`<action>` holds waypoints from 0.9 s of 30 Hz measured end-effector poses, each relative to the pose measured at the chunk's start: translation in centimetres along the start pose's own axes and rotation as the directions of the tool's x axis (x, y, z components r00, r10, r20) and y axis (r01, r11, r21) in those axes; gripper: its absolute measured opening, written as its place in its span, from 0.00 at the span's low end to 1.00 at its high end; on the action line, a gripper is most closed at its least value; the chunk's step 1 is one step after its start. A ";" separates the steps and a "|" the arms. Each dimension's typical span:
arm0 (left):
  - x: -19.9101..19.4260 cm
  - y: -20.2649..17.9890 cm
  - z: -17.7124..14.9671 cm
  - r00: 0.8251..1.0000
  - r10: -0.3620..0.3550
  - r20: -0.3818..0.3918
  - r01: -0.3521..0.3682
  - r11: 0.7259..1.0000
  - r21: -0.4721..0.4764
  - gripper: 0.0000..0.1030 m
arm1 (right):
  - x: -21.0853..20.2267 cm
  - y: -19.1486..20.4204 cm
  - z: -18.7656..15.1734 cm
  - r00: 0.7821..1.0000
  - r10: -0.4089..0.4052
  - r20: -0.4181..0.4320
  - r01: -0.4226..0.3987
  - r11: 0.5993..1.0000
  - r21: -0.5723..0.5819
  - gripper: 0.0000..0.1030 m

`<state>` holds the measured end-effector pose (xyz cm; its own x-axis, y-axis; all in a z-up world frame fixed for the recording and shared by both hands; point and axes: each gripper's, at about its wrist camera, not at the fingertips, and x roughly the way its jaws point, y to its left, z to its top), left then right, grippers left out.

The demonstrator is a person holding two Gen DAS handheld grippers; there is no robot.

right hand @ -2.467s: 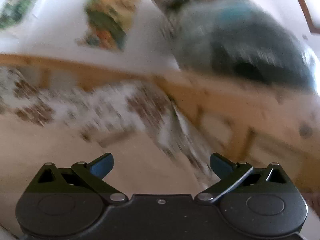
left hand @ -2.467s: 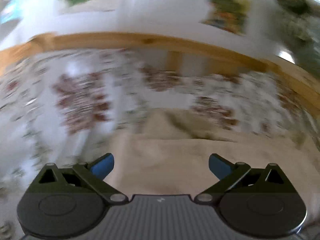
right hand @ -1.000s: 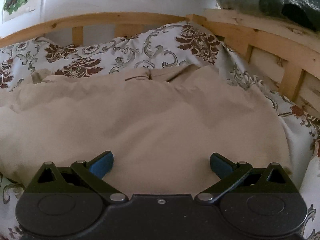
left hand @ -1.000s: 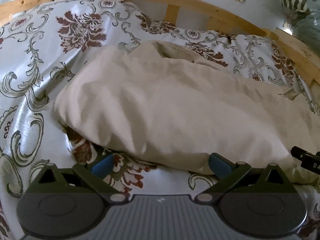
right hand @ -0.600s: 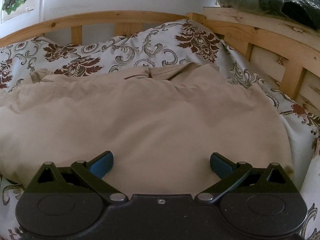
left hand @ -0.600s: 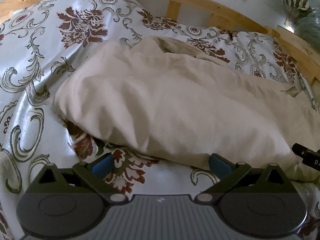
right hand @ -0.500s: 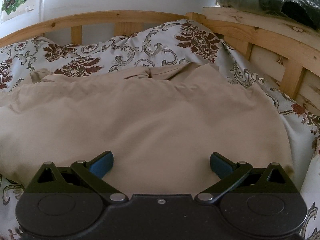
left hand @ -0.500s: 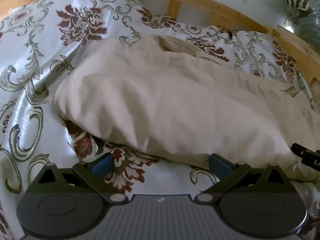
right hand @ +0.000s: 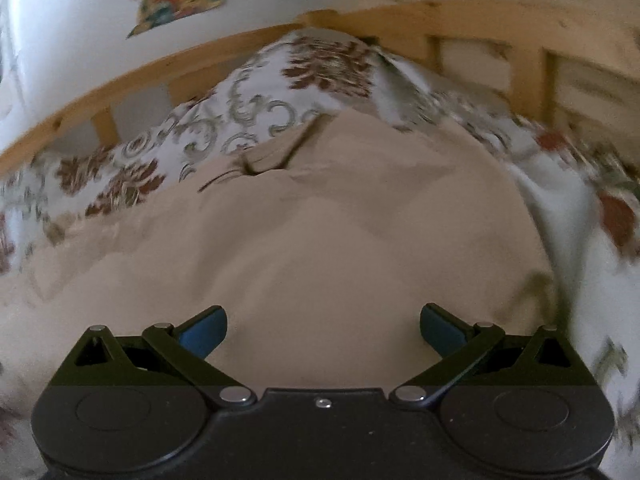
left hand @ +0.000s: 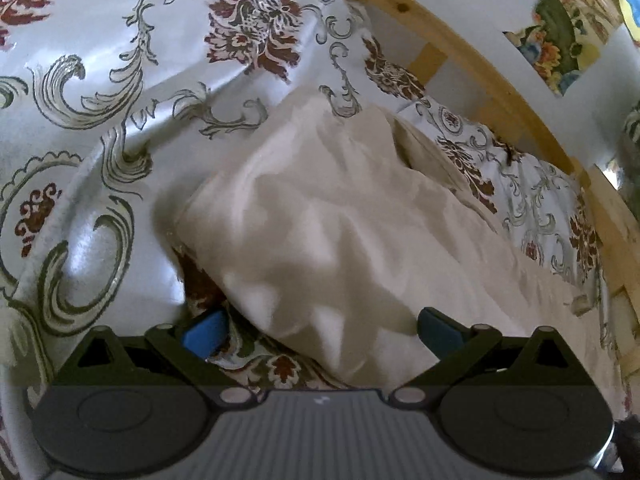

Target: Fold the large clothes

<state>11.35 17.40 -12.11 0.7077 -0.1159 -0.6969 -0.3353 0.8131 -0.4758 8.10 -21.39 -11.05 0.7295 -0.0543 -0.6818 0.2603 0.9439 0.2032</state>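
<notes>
Beige, rumpled garment (left hand: pixel 340 232) heaped in soft folds along the floral bedsheet (left hand: pixel 100 128) toward the wooden rail (left hand: pixel 460 52), between wide-spread, empty fingers of left gripper (left hand: pixel 320 330) and right gripper (right hand: pixel 322 326).

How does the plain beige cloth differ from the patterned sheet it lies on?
The beige garment is one plain colour; the bedsheet is white with dark red flowers and grey-green scrolls. The garment is bunched into a rumpled heap, while the bedsheet lies spread out beneath it, reaching the wooden bed frame. The bedsheet looks shiny; the garment looks matt. Both are soft, creased fabric.
</notes>
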 end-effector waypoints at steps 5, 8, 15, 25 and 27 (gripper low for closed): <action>0.4 0.2 0.2 1.000 -0.004 -0.001 0.004 1.000 -0.001 1.00 | -2.7 -3.3 -0.8 0.998 0.069 -0.012 -0.061 0.942 0.331 0.99; 0.5 0.3 0.2 1.000 0.000 -0.001 0.000 1.000 0.000 1.00 | -2.4 -3.7 -1.1 0.999 0.018 -0.034 -0.005 0.938 0.347 0.99; 0.5 0.0 0.2 1.000 0.013 0.004 -0.013 1.000 0.014 1.00 | -0.9 -6.6 -1.0 0.998 -0.040 0.042 0.014 0.867 0.498 0.99; 0.5 0.0 0.2 1.000 0.015 0.004 -0.015 1.000 0.017 1.00 | -0.8 -6.1 -0.7 0.998 -0.050 0.033 0.028 0.881 0.473 0.99; 0.5 -0.1 0.1 1.000 0.016 0.005 -0.016 1.000 0.015 1.00 | -0.5 -5.8 -0.6 0.998 -0.053 0.031 0.032 0.885 0.465 0.99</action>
<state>11.82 17.35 -12.40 0.7052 -0.0999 -0.7019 -0.3375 0.8233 -0.4563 5.85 -26.68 -12.34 0.7342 -0.1142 -0.6693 0.5480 0.6816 0.4849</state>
